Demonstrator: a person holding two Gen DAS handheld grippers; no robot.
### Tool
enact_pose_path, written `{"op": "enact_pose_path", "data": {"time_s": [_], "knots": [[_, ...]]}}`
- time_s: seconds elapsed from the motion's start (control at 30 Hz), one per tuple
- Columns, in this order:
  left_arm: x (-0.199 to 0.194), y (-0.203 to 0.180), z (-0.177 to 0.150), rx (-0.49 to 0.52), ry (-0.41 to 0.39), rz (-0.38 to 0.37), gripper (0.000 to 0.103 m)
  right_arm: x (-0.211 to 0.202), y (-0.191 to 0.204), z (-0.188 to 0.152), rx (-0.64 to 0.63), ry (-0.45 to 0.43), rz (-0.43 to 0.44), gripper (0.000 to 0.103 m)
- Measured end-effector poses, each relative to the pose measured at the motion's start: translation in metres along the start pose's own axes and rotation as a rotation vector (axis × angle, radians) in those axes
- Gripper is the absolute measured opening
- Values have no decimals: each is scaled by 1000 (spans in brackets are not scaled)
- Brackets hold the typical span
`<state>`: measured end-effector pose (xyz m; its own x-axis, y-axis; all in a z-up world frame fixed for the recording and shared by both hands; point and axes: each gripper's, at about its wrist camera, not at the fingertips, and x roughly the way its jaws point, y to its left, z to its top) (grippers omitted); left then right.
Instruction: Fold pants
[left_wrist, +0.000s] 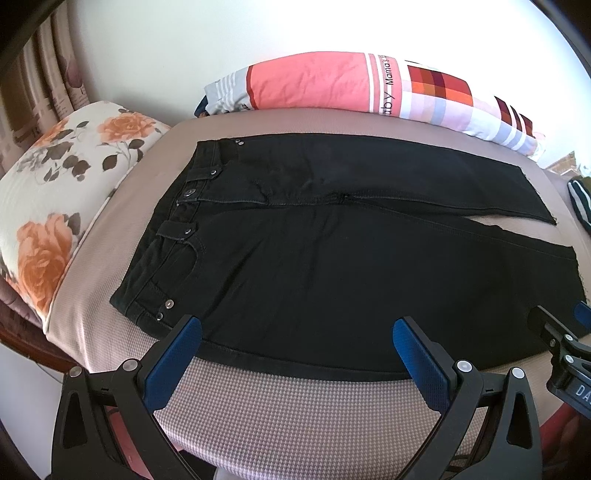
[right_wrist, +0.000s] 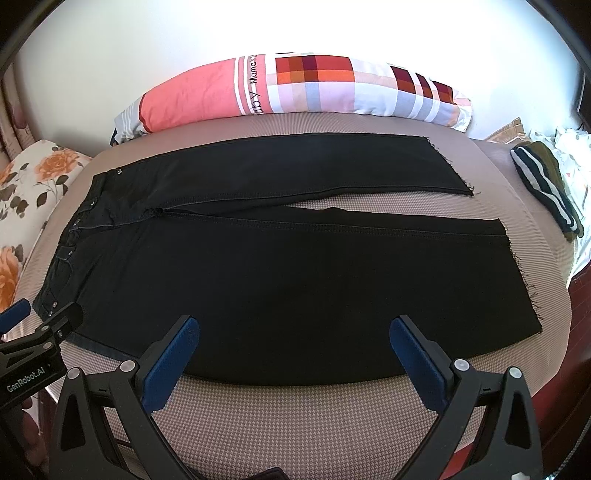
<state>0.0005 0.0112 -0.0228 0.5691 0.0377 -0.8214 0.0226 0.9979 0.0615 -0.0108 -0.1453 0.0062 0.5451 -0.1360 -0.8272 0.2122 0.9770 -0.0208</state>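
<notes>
Black pants (left_wrist: 317, 258) lie flat on the bed, waistband to the left and the two legs spread toward the right, frayed hems at the right end (right_wrist: 517, 277). My left gripper (left_wrist: 297, 328) stands open over the near edge of the pants close to the waist, blue pads wide apart, nothing between them. My right gripper (right_wrist: 295, 326) is open too, hovering over the near leg's edge. Each gripper shows at the edge of the other's view: the right gripper (left_wrist: 561, 321) and the left gripper (right_wrist: 44, 314).
The bed's beige checked cover (right_wrist: 295, 406) shows under and in front of the pants. A pink and plaid bolster (right_wrist: 295, 88) lies along the far side, a floral pillow (left_wrist: 55, 206) at the left, a striped dark garment (right_wrist: 543, 184) at the right.
</notes>
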Motion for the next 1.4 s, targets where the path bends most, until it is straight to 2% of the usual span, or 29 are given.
{"op": "enact_pose_path", "data": {"time_s": [0.33,0.57,0.67,0.9,1.0,1.07,1.2,1.27,1.33,1.4], "knots": [[1,1,1,0,-2,2,103,1,1,1,-3,1,-5,103],[4,8,15,-13,-6,-4,103,3,2,3,-2,4,-4,103],[8,17,27,-21,0,-32,103,7,0,8,6,13,22,103],[16,56,74,-44,-15,-45,103,23,-15,33,64,58,166,103],[26,80,97,-72,-1,-59,103,32,-26,50,126,74,245,103],[36,98,114,-95,1,-60,103,36,-30,61,156,73,262,103],[62,135,147,-119,-7,-51,102,47,-32,86,186,61,230,103],[80,157,166,-135,-6,-70,101,54,-32,97,192,55,260,103],[97,176,181,-160,1,-85,98,65,-31,109,237,77,362,103],[120,198,197,-202,17,-120,96,72,-32,118,301,53,463,103]]}}
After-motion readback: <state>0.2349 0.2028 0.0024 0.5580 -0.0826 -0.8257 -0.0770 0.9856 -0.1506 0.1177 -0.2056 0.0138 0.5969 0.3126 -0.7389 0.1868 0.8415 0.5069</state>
